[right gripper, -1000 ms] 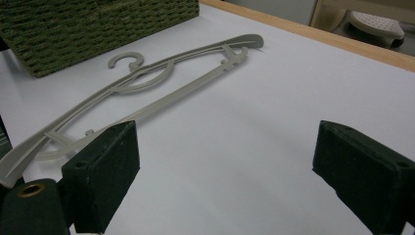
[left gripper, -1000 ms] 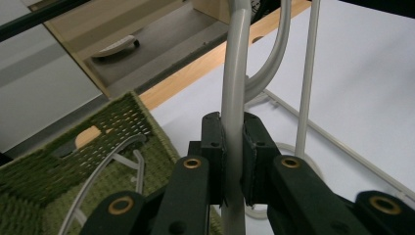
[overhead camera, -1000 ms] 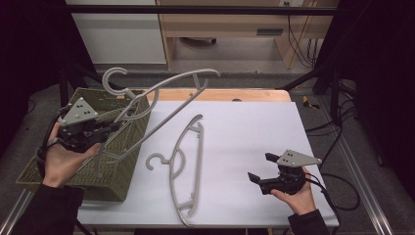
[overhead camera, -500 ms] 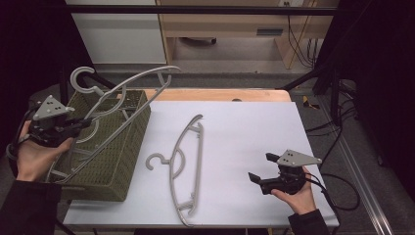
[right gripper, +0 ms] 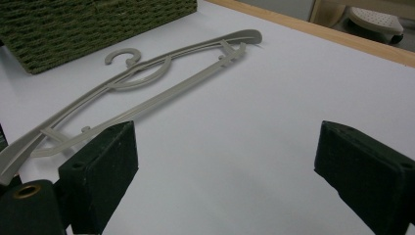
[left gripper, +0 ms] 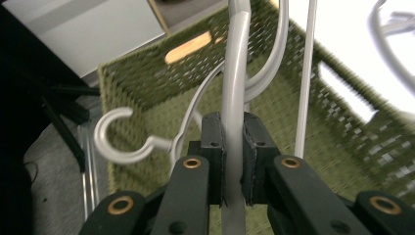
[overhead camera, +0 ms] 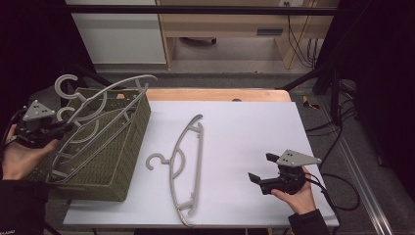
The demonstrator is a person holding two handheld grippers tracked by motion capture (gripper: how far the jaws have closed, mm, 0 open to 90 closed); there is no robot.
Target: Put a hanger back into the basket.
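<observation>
Hangers are the work here — one grey plastic hanger (overhead camera: 105, 100) is clamped by its flat arm between the fingers (left gripper: 214, 147) of the left gripper (overhead camera: 57, 128), at the left edge of the desk (overhead camera: 244, 127). In the left gripper view the pads press on that arm from both sides. The held hanger slants over the woven olive basket (overhead camera: 125, 161), its hook (overhead camera: 63, 84) above the basket's far left corner and its far end reaching past the basket's far rim. At least one more grey hanger (left gripper: 132, 142) lies inside the basket, its hook curled near the left wall.

A second loose hanger (overhead camera: 183, 166) lies flat on the white desk just right of the basket, hook pointing at the basket, one end near the front edge.

The right gripper (overhead camera: 262, 169) sits low near the front right corner, its fingers (right gripper: 100, 171) spread wide with nothing between them — bare desk shows in the gap, and the loose hanger lies well beyond them.
</observation>
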